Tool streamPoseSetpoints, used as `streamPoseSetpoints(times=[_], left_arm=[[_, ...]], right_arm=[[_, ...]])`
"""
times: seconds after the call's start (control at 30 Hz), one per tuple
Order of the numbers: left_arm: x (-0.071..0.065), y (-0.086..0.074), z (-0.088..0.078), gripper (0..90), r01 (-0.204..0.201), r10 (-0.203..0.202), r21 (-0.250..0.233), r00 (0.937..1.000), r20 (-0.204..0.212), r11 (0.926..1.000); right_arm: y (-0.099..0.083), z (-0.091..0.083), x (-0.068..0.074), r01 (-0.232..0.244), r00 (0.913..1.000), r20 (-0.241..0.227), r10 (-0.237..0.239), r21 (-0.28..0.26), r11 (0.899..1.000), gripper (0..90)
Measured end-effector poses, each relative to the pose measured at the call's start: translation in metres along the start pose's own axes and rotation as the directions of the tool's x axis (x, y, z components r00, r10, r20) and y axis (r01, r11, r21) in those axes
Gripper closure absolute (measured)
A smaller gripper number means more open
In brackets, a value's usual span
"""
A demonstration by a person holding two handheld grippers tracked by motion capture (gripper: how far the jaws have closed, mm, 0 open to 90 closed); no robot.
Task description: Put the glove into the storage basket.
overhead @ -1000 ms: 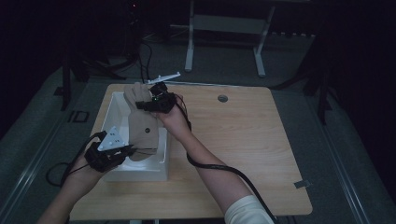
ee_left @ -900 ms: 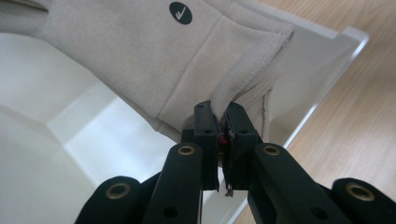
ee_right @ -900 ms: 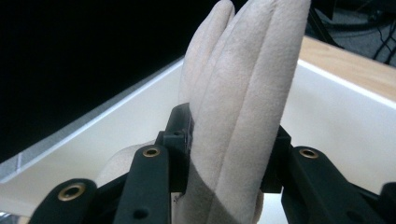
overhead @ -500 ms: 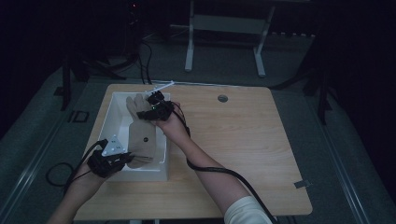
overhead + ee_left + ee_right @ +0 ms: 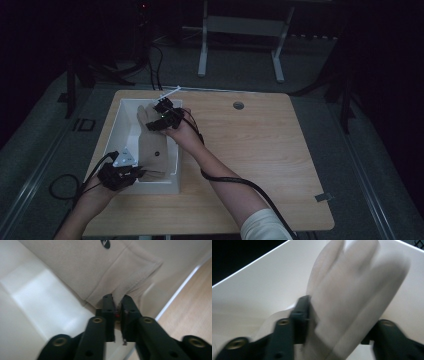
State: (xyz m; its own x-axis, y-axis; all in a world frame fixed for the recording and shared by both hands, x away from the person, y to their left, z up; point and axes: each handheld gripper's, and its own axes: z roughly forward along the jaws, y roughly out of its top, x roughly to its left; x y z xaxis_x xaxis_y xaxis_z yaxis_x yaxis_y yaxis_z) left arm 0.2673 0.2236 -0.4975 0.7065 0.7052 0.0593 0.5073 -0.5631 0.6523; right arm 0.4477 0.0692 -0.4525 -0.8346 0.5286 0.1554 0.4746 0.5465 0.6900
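A beige garment with a small dark logo lies lengthwise in a white bin at the table's left. At the bin's near end is my left gripper. Its jaws have just been opening and stand slightly parted, with the garment's hem still between them. My right gripper is at the far end, and its jaws have also just been opening. They stand wide around the bunched, blurred cloth, which only the left finger touches.
The bin sits on a light wooden table with a round cable hole near its far edge. Cables trail from both grippers over the table's left and near edges. A desk frame stands on the dark floor beyond.
Both hands have sunk toward the bin, and the garment has gone from hanging above it to lying inside. The left hand has drawn back to the bin's near end.
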Motion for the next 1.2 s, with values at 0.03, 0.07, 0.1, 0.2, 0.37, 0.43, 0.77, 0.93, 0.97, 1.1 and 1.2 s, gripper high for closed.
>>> streamPoseSetpoints(times=[0.03, 0.07, 0.1, 0.2, 0.37, 0.43, 0.77, 0.93, 0.97, 1.1, 1.2], left_arm=[[-0.001, 0.001, 0.001, 70.7, 0.001, -0.001, 0.005, 0.9999, 0.012, 1.0], [-0.002, 0.001, 0.001, 66.5, -0.001, 0.001, 0.008, 0.9999, 0.011, 1.0], [-0.002, 0.001, 0.002, 61.0, 0.003, -0.003, 0.006, 1.0, 0.005, 1.0], [-0.002, 0.002, 0.002, 54.2, 0.02, -0.02, -0.006, 0.9998, 0.004, 0.9998], [-0.002, 0.003, 0.002, 41.8, 0.065, -0.065, -0.045, 0.9978, 0.01, 0.9968], [-0.003, 0.006, 0.0, 36.1, 0.109, -0.107, -0.077, 0.9938, 0.031, 0.9911], [-0.012, 0.022, -0.017, 15.0, 0.157, -0.151, -0.21, 0.9875, 0.045, 0.9651], [-0.021, 0.032, -0.027, 15.0, 0.155, -0.14, -0.28, 0.9875, 0.072, 0.9473], [-0.024, 0.034, -0.028, 15.0, 0.144, -0.13, -0.289, 0.9893, 0.067, 0.9465], [-0.034, 0.044, -0.03, 15.0, 0.129, -0.107, -0.319, 0.9906, 0.085, 0.939], [-0.04, 0.05, -0.029, 15.0, 0.114, -0.087, -0.322, 0.9914, 0.098, 0.9397]], right_arm=[[0.0, -0.002, 0.0, 0.01, 0.9994, 0.032, -0.01, -0.014, 1.0, 41.2], [0.001, -0.004, -0.001, 0.014, 0.9985, 0.052, -0.012, -0.025, 1.0, 38.2], [0.002, -0.007, -0.003, 0.006, 0.9987, 0.052, -0.004, -0.036, 0.999, 37.4], [0.003, -0.014, -0.008, -0.004, 0.9984, 0.056, 0.007, -0.062, 0.998, 34.1], [0.003, -0.024, -0.011, -0.001, 0.9993, 0.038, 0.004, -0.077, 0.997, 29.5], [0.0, -0.03, -0.011, 0.003, 1.0, 0.009, -0.002, -0.079, 0.997, 22.0], [-0.011, -0.048, -0.009, 0.04, 0.9969, -0.064, -0.046, -0.095, 0.995, 15.5], [-0.02, -0.063, -0.009, 0.059, 0.9949, -0.074, -0.068, -0.116, 0.992, 15.3], [-0.022, -0.066, -0.009, 0.064, 0.9946, -0.074, -0.073, -0.122, 0.99, 15.3], [-0.031, -0.084, -0.012, 0.076, 0.994, -0.067, -0.086, -0.141, 0.987, 15.4], [-0.04, -0.097, -0.016, 0.074, 0.9946, -0.061, -0.084, -0.15, 0.986, 15.4]])
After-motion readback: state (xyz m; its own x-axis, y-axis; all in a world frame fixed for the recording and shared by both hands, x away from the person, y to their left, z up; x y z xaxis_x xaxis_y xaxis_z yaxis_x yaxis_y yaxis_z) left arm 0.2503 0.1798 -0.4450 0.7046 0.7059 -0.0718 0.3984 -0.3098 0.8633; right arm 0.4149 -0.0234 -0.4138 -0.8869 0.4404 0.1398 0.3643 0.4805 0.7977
